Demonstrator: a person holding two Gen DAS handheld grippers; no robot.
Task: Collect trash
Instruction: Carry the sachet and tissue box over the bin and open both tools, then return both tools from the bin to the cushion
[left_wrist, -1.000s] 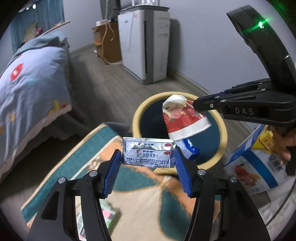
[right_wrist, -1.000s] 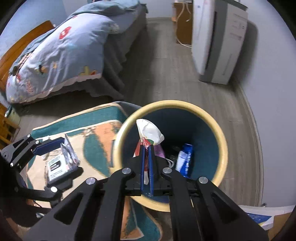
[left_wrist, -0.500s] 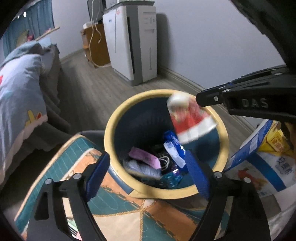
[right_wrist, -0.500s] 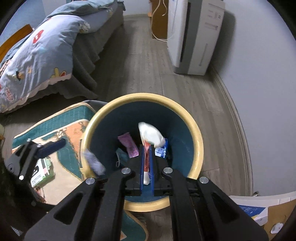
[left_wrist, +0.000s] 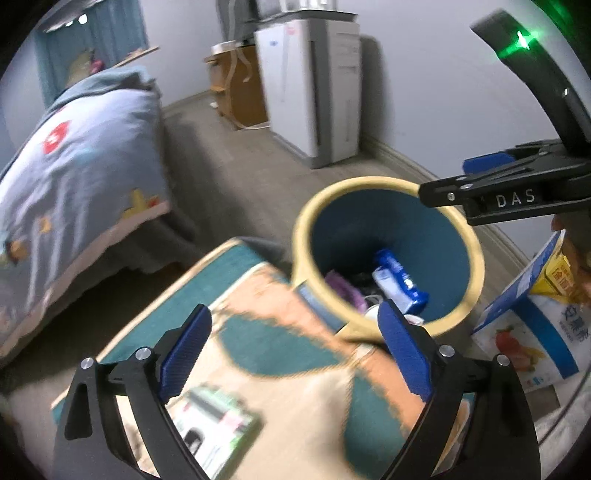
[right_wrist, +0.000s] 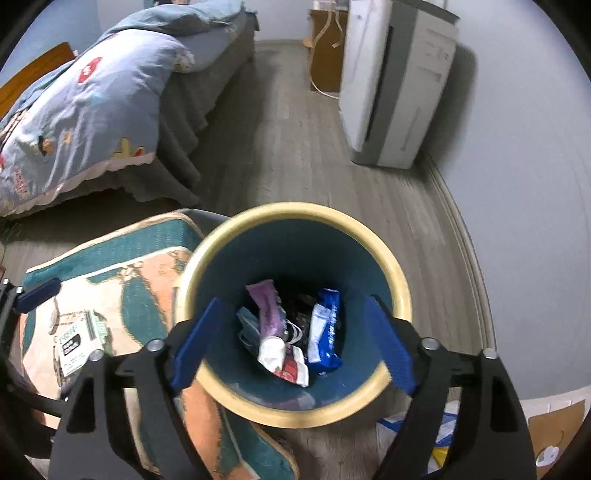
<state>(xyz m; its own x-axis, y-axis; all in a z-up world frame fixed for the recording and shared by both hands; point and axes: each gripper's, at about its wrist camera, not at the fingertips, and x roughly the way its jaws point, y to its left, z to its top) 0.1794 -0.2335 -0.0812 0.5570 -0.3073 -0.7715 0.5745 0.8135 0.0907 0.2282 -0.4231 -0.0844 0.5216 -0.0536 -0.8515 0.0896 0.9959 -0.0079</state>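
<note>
The right tongs (right_wrist: 291, 341) hang over the mouth of the trash bin (right_wrist: 400, 295), their blue pads spread wide with nothing between them; they have just been opening, and the red-and-white wrapper (right_wrist: 293, 367) lies at the bottom of the bin, released. Beside it in the bin are a purple tube-like packet (right_wrist: 266, 314), a blue-and-white packet (right_wrist: 325, 332) and some darker scraps too jumbled to make out. The left tongs (left_wrist: 293, 349) are likewise released, pads far apart and empty, their jaws having just been opening too; they sit over the patterned rug (left_wrist: 266, 332), near the corner of it that meets the bin's yellow rim. On the rug, toward its near edge, lies a small green-and-white box (left_wrist: 218, 417), blurred in the left wrist view and clearer in the right wrist view, where it rests flat just beside the left tongs. The bin stands on the wood floor (right_wrist: 295, 155) at the rug's edge. A blue-and-white carton (left_wrist: 532, 332) stands just beyond the bin. A bed (right_wrist: 85, 110) with a blue quilt and a white appliance (right_wrist: 395, 85) against the wall stand well apart from the bin.
</note>
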